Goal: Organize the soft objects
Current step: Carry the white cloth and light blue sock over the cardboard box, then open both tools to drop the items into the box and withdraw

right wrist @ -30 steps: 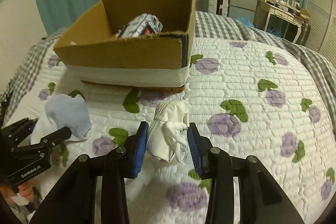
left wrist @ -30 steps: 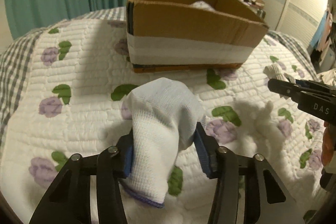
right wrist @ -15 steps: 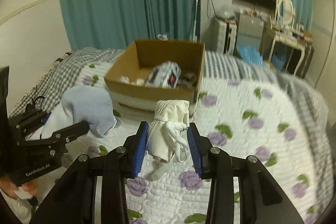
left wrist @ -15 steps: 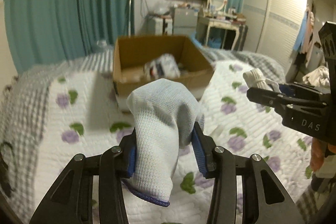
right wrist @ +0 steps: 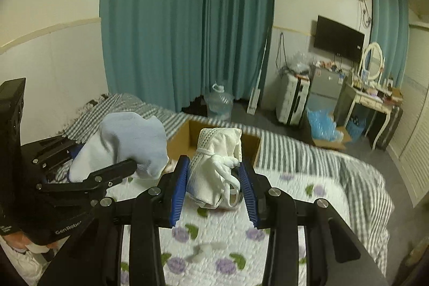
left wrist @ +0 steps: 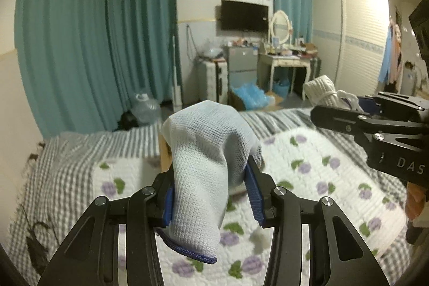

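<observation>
My left gripper [left wrist: 211, 195] is shut on a pale blue knit sock [left wrist: 206, 165] and holds it high above the bed; the sock also shows in the right wrist view [right wrist: 126, 141]. My right gripper [right wrist: 214, 192] is shut on a white tied cloth bundle [right wrist: 217, 168], also lifted; the bundle shows at the right of the left wrist view [left wrist: 324, 90]. The cardboard box [right wrist: 187, 136] sits on the bed ahead, mostly hidden behind both held items; a sliver of it shows in the left wrist view [left wrist: 164, 154].
The bed has a white quilt with purple flowers [right wrist: 219, 240] over a grey checked blanket [left wrist: 67, 165]. A small white scrap [right wrist: 206, 251] lies on the quilt. Teal curtains, a water jug [right wrist: 219, 103], a suitcase and a dresser stand beyond.
Both grippers have risen well above the bed with their items still held. The views tilted up, so the box dropped low and is now mostly hidden.
</observation>
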The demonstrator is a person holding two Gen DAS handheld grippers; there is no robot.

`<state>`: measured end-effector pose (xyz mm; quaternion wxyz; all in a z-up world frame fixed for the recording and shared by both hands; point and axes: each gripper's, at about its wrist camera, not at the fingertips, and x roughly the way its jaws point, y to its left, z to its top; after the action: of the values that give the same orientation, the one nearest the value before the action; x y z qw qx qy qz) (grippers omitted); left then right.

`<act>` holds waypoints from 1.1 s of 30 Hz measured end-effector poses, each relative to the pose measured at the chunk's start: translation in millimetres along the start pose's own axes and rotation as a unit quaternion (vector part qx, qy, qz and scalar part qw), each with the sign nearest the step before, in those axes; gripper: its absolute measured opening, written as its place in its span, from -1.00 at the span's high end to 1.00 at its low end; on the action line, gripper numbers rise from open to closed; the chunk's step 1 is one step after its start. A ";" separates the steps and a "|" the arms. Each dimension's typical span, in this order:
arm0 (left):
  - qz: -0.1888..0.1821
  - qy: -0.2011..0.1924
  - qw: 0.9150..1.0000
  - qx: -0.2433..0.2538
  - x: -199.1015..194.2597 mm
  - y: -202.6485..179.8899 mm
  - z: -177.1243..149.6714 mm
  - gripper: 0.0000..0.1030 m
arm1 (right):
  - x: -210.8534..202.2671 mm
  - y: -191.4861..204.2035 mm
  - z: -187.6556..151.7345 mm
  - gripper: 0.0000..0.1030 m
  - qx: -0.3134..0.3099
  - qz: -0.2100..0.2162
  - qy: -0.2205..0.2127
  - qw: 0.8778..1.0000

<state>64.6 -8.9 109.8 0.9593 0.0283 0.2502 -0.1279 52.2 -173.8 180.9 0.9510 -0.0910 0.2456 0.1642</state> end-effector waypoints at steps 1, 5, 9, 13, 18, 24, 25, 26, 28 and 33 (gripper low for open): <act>-0.001 -0.002 1.000 0.003 1.1 0.6 5.2 0.16 | 3.0 -1.8 9.4 0.27 -0.001 0.000 -0.003 1.000; 0.006 -0.012 1.000 0.012 11.5 9.0 38.9 0.16 | 22.4 -9.7 39.8 0.27 0.007 0.009 -0.005 1.000; 0.019 -0.026 0.999 0.014 31.0 18.9 69.4 0.16 | 50.3 -11.3 63.3 0.27 -0.002 0.003 -0.001 1.000; 0.026 -0.023 0.999 0.011 65.0 29.0 78.0 0.16 | 95.2 -19.6 76.3 0.27 0.007 0.001 0.010 1.000; 0.026 0.018 1.000 -0.002 131.1 41.3 61.3 0.16 | 171.8 -31.6 70.7 0.27 0.022 0.002 0.046 0.999; 0.032 0.063 0.998 -0.003 205.2 49.8 24.5 0.05 | 252.1 -46.3 31.9 0.27 0.047 0.008 0.096 0.994; 0.036 0.064 0.997 0.000 211.1 49.0 21.6 0.04 | 264.1 -49.0 23.5 0.27 0.050 0.007 0.101 0.994; 0.041 0.066 0.997 0.004 219.0 50.0 15.7 0.04 | 272.7 -51.5 17.1 0.27 0.053 0.008 0.105 0.993; 0.043 0.066 0.997 0.007 228.8 50.7 7.3 -0.05 | 291.0 -59.8 6.4 0.27 0.060 0.006 0.111 0.992; 0.077 0.068 0.995 0.009 246.5 54.8 -1.5 -0.19 | 301.5 -76.6 -7.4 -0.23 0.103 0.013 0.102 0.989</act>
<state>285.7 -12.8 -12.2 0.9469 0.0651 0.3104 -0.0537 325.1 -166.1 31.8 0.9232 -0.0056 0.3580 0.1399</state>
